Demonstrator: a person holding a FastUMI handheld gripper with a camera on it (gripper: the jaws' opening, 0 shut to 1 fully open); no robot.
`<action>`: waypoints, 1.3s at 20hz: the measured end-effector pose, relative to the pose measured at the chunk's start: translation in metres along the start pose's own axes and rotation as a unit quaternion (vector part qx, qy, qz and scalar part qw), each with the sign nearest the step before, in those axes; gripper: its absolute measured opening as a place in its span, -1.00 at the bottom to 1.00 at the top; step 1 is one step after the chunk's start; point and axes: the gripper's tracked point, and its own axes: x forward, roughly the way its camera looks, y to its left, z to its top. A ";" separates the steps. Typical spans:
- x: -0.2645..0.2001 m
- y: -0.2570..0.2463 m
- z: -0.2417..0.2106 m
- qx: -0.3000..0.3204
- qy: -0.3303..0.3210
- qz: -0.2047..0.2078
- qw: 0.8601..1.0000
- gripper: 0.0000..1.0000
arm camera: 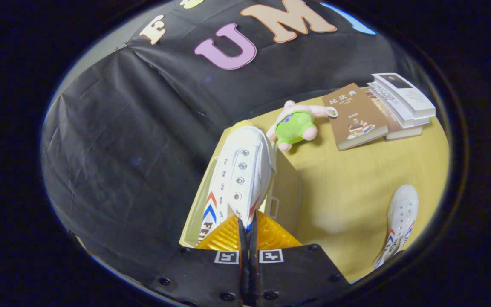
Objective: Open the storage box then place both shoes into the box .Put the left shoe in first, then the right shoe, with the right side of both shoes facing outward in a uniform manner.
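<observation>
My gripper is shut on a white canvas shoe, its two fingers pinching the shoe's collar edge. The shoe has red and blue chevrons on its side and points away from me, held above the pale, see-through storage box that stands at the table's left end. The box's inside is hidden behind the shoe. A second white shoe with the same chevrons lies on the yellow table, off to the right of the fingers.
Beyond the box lies a pink plush toy in green clothes. Farther right a brown book lies flat next to a stack of books. The black cloth wall hangs to the left of the table's end.
</observation>
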 end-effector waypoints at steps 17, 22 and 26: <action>0.109 0.032 -0.049 -0.009 0.076 -0.051 0.996 -0.93; 0.128 0.031 -0.068 -0.024 0.100 -0.086 0.991 -0.93; 0.132 0.031 -0.076 -0.048 0.105 -0.107 0.988 -0.93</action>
